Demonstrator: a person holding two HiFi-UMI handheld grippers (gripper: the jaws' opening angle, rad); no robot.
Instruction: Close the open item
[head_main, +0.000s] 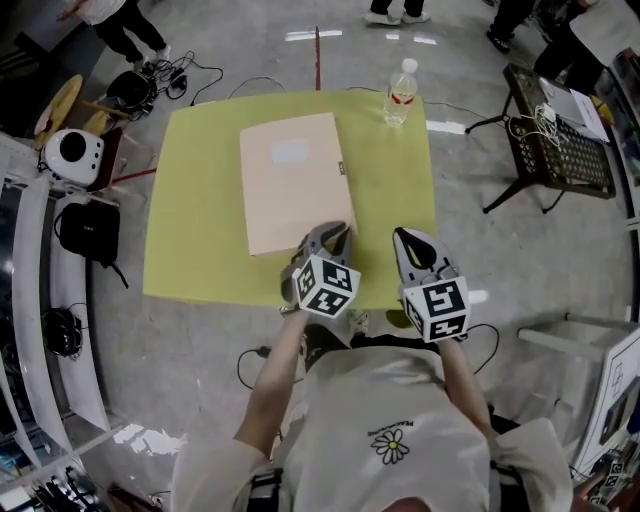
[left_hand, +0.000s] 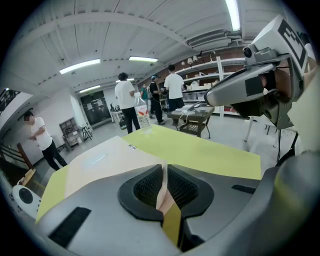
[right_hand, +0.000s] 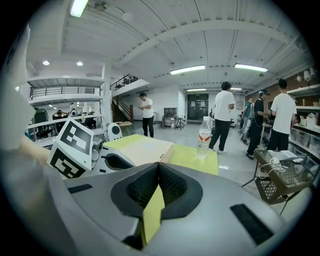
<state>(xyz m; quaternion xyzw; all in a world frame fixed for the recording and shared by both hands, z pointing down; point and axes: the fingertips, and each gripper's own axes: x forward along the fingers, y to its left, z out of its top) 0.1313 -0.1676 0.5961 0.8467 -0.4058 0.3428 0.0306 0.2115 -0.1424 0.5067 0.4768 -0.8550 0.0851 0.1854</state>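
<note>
A flat beige folder (head_main: 293, 180) lies on the yellow-green table (head_main: 195, 220), its cover down. My left gripper (head_main: 335, 234) is at the folder's near right corner. In the left gripper view, a thin beige edge of the folder (left_hand: 100, 159) stands pinched between the nearly closed jaws of the left gripper (left_hand: 165, 169). My right gripper (head_main: 406, 238) hovers to the right of the folder, over bare table near the front edge. Its jaws are shut with nothing in them in the right gripper view (right_hand: 159, 167), which also shows the folder (right_hand: 142, 148) ahead to the left.
A clear water bottle (head_main: 401, 92) stands at the table's far right corner. A black wire stand (head_main: 555, 140) holding papers is off to the right. Bags and a white round device (head_main: 72, 150) sit on the floor at the left. Several people stand beyond the table.
</note>
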